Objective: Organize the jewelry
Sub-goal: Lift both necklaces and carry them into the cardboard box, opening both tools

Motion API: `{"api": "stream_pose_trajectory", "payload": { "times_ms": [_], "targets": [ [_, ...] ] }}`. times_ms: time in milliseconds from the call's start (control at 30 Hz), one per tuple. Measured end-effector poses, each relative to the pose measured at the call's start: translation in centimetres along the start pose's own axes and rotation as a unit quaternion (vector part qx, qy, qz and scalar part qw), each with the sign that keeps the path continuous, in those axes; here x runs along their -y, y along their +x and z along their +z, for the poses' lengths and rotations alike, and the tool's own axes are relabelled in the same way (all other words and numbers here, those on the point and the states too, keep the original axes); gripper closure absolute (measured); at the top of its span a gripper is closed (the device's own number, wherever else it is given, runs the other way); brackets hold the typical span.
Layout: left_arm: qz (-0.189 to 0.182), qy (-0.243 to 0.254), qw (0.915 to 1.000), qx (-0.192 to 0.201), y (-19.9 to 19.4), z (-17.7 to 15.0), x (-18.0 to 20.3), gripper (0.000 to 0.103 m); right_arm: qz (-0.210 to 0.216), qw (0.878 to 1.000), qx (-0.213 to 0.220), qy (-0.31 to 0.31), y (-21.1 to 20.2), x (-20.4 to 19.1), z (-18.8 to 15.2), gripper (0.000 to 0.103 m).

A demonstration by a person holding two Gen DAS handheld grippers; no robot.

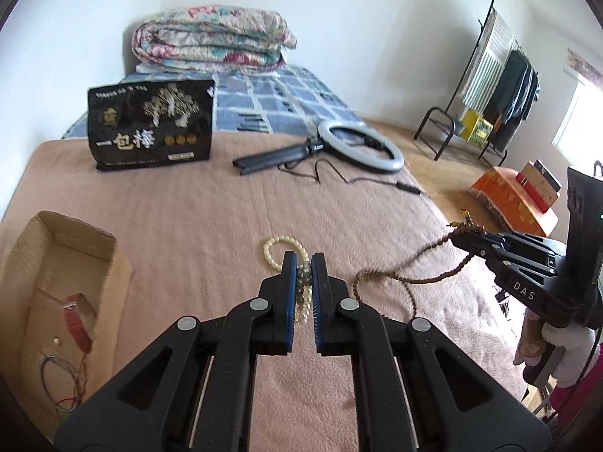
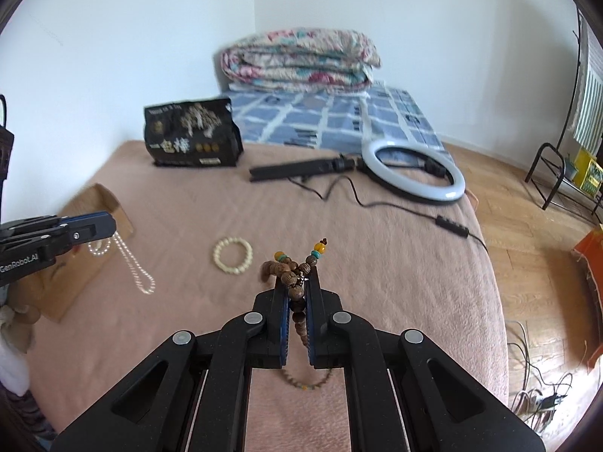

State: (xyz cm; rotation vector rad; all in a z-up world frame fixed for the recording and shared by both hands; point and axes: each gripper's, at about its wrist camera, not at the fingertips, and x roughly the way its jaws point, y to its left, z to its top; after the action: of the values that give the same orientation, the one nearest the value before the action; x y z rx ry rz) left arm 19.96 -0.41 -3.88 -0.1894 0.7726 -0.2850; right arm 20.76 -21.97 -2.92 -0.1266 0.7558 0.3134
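Observation:
My left gripper (image 1: 303, 260) is shut on a pearl necklace (image 1: 304, 282); in the right wrist view the necklace (image 2: 132, 263) hangs from the left gripper (image 2: 107, 226) above the blanket. My right gripper (image 2: 297, 275) is shut on a brown wooden bead necklace (image 2: 292, 277) with yellow and teal beads; its strand (image 1: 380, 275) trails down to the bed. A cream bead bracelet (image 2: 232, 255) lies on the blanket, also in the left wrist view (image 1: 273, 250). An open cardboard box (image 1: 64, 282) with a red item and thin cords stands at the left.
A black snack bag (image 1: 150, 124) stands at the back. A ring light (image 2: 412, 169) with tripod and cable lies on the bed. A folded quilt (image 2: 301, 60) is at the head. The bed's right edge drops to a wooden floor (image 2: 527, 245) with cables.

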Motion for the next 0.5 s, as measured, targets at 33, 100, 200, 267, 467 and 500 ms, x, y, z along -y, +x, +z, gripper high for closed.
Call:
{"api": "stream_pose_trajectory", "payload": {
  "times_ms": [33,100,200,267,467,500],
  "targets": [
    [0.001,-0.001,1.0000,0.006,-0.7,0.1,-0.2,0.098,0.002,1.000,0.007,-0.001,-0.5,-0.3,0.3,0.097],
    [0.002,-0.004,0.9999,0.014,-1.9,0.2,-0.7,0.098,0.004,1.000,0.016,-0.003,-1.2,-0.9,0.5,0.097],
    [0.001,-0.011,0.9996,0.025,-3.6,0.3,-1.4,0.098,0.012,0.999,0.033,-0.006,-2.3,-2.0,1.1,0.097],
    [0.003,-0.011,0.9994,0.033,-4.7,0.3,-2.0,0.098,0.019,0.999,0.041,-0.007,-3.0,-2.6,1.4,0.097],
    [0.010,-0.020,0.9983,0.054,-8.1,0.3,-3.9,0.098,0.040,0.997,0.065,-0.013,-5.0,-4.7,2.7,0.097],
    [0.011,-0.022,0.9981,0.057,-8.6,0.3,-4.2,0.098,0.043,0.997,0.067,-0.014,-5.2,-4.9,2.9,0.097]
  ]
}}
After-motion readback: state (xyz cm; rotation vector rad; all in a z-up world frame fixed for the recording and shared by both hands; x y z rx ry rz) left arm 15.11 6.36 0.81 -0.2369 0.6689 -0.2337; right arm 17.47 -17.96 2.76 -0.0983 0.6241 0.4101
